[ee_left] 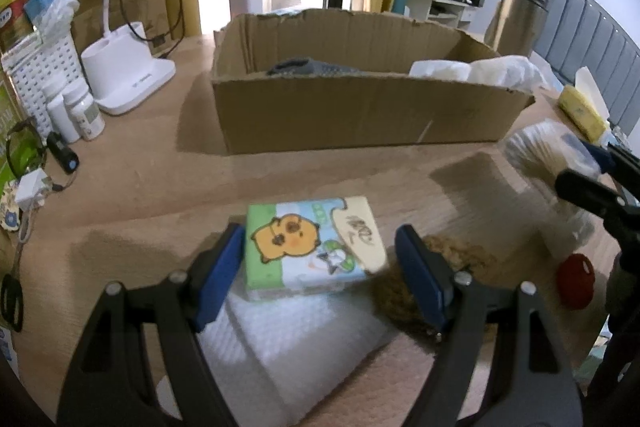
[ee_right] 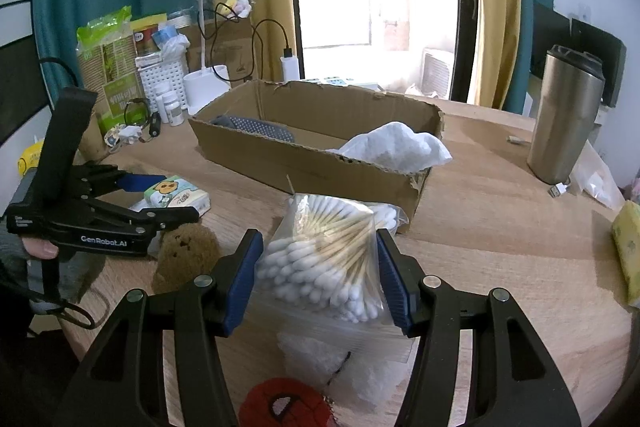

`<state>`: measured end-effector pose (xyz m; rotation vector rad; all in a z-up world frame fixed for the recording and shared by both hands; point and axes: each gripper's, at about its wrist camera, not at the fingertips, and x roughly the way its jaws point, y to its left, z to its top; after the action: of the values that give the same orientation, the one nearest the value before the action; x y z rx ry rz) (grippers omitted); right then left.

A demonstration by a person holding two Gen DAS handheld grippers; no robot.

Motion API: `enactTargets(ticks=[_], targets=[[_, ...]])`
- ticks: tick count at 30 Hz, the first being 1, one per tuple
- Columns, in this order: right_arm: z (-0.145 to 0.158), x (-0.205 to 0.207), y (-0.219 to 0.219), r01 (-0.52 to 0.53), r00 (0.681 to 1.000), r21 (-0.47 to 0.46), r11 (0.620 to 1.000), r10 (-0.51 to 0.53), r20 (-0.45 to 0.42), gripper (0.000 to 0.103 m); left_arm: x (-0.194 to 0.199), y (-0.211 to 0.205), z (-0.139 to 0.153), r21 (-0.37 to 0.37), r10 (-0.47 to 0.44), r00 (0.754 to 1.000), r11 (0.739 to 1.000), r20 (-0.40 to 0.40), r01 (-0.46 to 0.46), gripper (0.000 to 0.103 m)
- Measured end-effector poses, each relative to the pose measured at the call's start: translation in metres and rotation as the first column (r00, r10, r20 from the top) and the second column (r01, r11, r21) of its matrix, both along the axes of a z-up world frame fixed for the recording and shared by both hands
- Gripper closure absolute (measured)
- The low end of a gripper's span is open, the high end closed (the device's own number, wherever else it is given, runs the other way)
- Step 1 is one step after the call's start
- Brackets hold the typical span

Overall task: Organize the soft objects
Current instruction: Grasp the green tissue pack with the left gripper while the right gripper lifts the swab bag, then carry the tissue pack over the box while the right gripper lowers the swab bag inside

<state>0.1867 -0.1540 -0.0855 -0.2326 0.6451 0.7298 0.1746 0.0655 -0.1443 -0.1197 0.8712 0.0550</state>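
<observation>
My left gripper (ee_left: pixel 320 259) is open around a tissue pack (ee_left: pixel 312 247) with an orange cartoon animal, which lies on a white folded cloth (ee_left: pixel 296 347). The left pad touches the pack; the right pad stands apart. My right gripper (ee_right: pixel 318 275) is shut on a clear bag of cotton swabs (ee_right: pixel 320 255), held above the table near the cardboard box (ee_right: pixel 320 151). The box holds a grey sock (ee_right: pixel 252 127) and white cloth (ee_right: pixel 396 147). A brown plush (ee_right: pixel 188 255) and a red Spider-Man plush (ee_right: pixel 284 407) lie on the table.
A white desk lamp (ee_right: pixel 204 75), basket, bottles and cables crowd the far left. A steel tumbler (ee_right: pixel 568 115) stands at the right. A yellow pack (ee_right: pixel 628 247) lies at the right table edge. The left gripper (ee_right: pixel 120 203) shows in the right wrist view.
</observation>
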Motion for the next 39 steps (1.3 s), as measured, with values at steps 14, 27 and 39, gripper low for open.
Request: enactTargets(ticks=[14, 27, 39], targets=[[-0.001, -0.001, -0.001, 0.006, 1.000, 0.004, 1.000, -0.006, -0.002, 0.043, -0.009, -0.006, 0.009, -0.020, -0.049, 0.997, 0.998, 0.064, 0.051, 0.036], [0.002, 0.001, -0.004, 0.014, 1.000, 0.017, 1.000, -0.014, 0.005, 0.043, -0.016, -0.001, 0.034, -0.043, -0.061, 0.987, 0.997, 0.146, 0.068, 0.036], [0.010, 0.002, -0.005, 0.012, 1.000, 0.030, 0.999, -0.012, 0.023, 0.043, -0.016, 0.014, 0.069, -0.056, -0.053, 0.962, 0.996, 0.268, 0.071, 0.036]])
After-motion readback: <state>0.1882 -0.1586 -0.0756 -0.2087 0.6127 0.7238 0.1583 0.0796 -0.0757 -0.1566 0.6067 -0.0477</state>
